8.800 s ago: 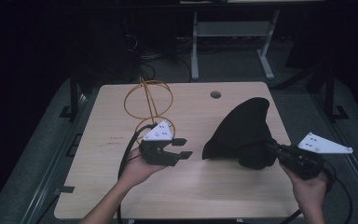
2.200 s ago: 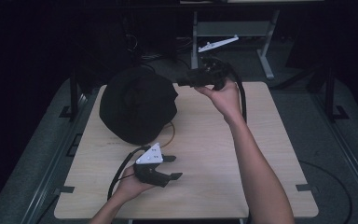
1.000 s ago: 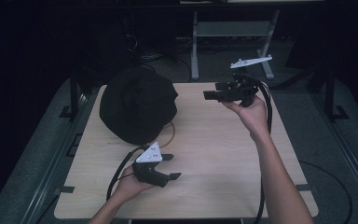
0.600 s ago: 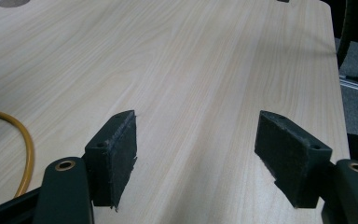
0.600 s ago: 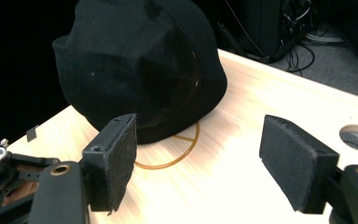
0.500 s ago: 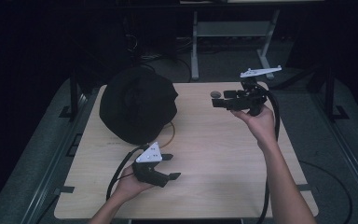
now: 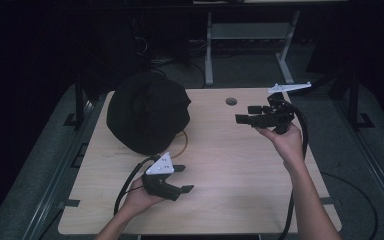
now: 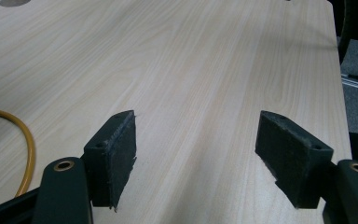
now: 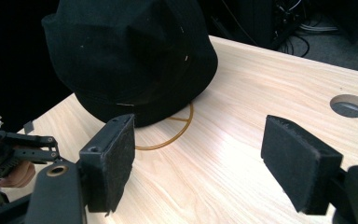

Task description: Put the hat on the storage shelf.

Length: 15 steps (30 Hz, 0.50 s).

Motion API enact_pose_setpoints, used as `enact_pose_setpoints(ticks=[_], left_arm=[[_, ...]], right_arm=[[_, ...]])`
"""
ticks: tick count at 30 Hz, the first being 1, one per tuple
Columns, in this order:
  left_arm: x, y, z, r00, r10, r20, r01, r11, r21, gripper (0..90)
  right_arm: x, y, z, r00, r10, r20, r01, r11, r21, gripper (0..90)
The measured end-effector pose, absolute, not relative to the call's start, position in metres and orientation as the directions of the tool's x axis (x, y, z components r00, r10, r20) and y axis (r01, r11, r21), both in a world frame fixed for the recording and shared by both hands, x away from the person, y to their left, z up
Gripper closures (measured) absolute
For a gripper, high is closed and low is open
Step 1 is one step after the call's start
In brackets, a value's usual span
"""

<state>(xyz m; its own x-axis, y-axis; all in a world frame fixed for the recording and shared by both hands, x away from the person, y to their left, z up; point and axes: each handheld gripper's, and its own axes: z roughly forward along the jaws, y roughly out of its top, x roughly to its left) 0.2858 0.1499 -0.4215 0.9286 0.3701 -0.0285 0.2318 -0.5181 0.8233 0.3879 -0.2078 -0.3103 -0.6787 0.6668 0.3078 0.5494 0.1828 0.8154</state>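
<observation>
Wooden table: black hat sits on a wire stand, upper left. Left gripper and right gripper gape empty; placement looks complete, so retreat should follow.

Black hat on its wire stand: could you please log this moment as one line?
black hat: on gold wire stand, untouched | left gripper: jaws open, empty, low over table | right gripper: jaws open, empty, facing hat

Black hat hides most of yellow wire stand; only base ring visible.
</observation>
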Motion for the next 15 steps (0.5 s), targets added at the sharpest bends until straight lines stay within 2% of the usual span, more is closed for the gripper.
enact_pose_setpoints(ticks=[15], left_arm=[[0.285, 0.151, -0.421, 0.928, 0.371, -0.021, 0.227, -0.521, 0.823, 28.5]], right_arm=[[0.37, -0.224, -0.326, -0.656, 0.677, 0.332, 0.569, 0.156, 0.807, 24.1]])
